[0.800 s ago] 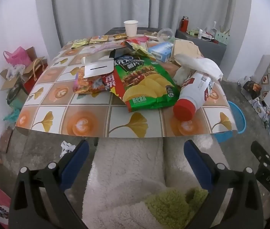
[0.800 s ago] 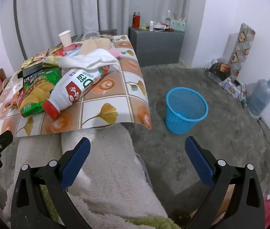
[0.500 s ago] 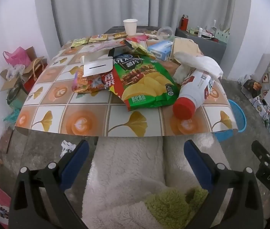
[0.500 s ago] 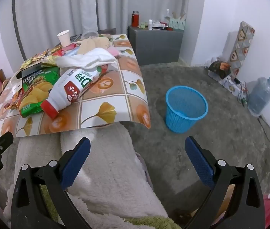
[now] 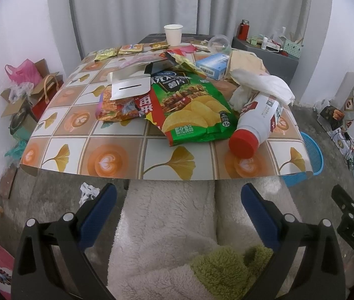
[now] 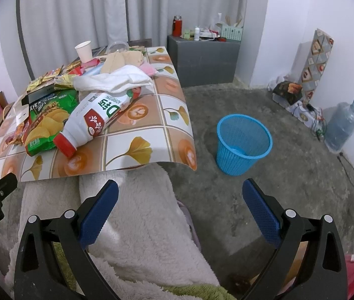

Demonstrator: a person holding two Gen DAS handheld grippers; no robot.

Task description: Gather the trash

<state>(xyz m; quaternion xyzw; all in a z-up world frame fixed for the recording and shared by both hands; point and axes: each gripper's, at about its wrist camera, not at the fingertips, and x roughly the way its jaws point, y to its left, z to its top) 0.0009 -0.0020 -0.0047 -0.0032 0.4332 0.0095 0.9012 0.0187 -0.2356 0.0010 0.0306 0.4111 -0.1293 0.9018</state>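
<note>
I see the table point(image 5: 117, 150) ahead, beyond both grippers, heaped with trash. The blue basket point(image 6: 243, 147) stands on the floor off its right corner, ahead of my right gripper point(image 6: 180, 208). Green chip bag point(image 5: 192, 110) and white bottle point(image 5: 259, 118) lie nearest — my left gripper point(image 5: 178, 206) spread wide, right too, both empty.

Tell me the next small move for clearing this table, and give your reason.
Probably reach the right hand-held gripper forward to the white bottle with the red cap. Both grippers are open and empty, the bottle lies on its side at the near table edge, and the blue basket stands on the floor beside that corner.
</note>
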